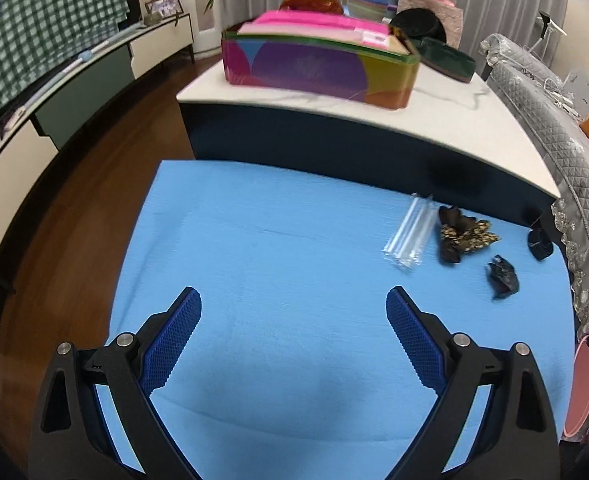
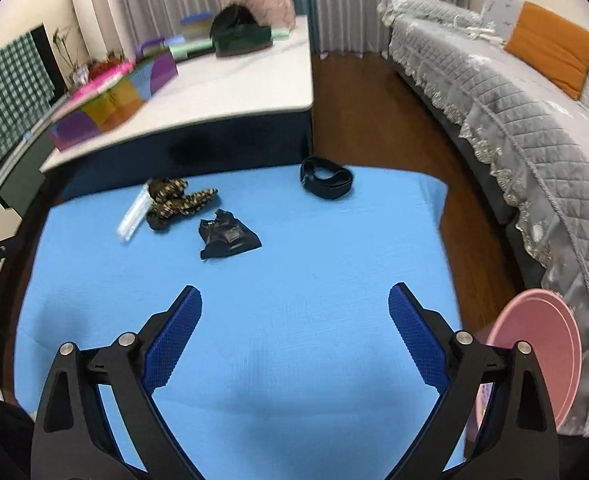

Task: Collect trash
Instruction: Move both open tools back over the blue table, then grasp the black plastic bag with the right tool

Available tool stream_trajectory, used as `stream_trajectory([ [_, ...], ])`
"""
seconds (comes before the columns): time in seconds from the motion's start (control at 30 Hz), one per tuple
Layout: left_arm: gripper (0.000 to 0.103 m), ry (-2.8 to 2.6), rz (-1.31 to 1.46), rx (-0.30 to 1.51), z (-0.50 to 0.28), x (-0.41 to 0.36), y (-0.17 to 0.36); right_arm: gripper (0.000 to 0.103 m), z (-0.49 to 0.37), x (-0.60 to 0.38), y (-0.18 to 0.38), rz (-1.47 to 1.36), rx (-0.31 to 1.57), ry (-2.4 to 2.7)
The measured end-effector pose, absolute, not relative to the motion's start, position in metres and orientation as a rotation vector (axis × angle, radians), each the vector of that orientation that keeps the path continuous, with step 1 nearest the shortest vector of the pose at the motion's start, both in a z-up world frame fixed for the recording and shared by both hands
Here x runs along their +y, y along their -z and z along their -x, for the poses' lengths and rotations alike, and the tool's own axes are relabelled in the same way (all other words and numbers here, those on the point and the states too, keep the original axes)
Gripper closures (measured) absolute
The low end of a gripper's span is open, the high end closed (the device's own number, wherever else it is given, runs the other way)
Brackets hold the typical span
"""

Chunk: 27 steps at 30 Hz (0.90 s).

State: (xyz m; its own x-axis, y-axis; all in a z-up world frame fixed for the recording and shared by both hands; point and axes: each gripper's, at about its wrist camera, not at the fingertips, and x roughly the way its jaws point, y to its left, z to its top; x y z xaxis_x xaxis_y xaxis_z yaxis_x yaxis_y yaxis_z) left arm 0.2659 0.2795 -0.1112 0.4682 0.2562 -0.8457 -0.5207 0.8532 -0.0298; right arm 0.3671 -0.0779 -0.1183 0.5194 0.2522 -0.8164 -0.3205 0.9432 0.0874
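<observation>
Both the left gripper [image 1: 293, 312] and right gripper [image 2: 295, 310] are hovering with fingers spread wide and empty over the blue cloth [image 2: 294, 264], while the crumpled black wrapper [image 2: 228, 239], clear plastic sleeve [image 2: 132, 216] and gold-patterned wrapper [image 2: 174, 200] are lying near its far edge

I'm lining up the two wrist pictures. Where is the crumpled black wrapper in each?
Left wrist: crumpled black wrapper lies far right on the blue mat.
Right wrist: wrapper lies left of centre, ahead of the fingers.
Shared landmark: gold-patterned wrapper just beyond it.
</observation>
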Motion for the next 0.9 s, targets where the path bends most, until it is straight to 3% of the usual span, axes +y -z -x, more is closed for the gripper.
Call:
stream_trajectory([
  [0.43, 0.012, -0.478, 0.333, 0.993, -0.284, 0.304, 0.118, 0.011, -0.437, 0.020, 0.192, 0.189, 1.025, -0.409],
  [0.5, 0.012, -0.477, 0.337, 1.011, -0.285, 0.306, 0.123, 0.026, -0.441, 0.026, 0.196, 0.207, 1.022, -0.419],
  [0.53, 0.012, -0.478, 0.338, 1.020, -0.286, 0.307, 0.126, 0.045, -0.441, 0.028, 0.197, 0.216, 1.023, -0.421],
  [0.57, 0.012, -0.479, 0.337, 1.026, -0.286, 0.308, 0.127, 0.051, -0.442, 0.030, 0.200, 0.227, 1.038, -0.423],
  [0.67, 0.012, -0.486, 0.337, 1.027, -0.286, 0.309, 0.128, 0.056, -0.436, 0.032, 0.195, 0.239, 1.012, -0.438],
  [0.9, 0.012, -0.432, 0.320, 1.016, -0.294, 0.282, 0.125, 0.057, -0.399, -0.001, 0.151, 0.261, 0.971, -0.436],
])
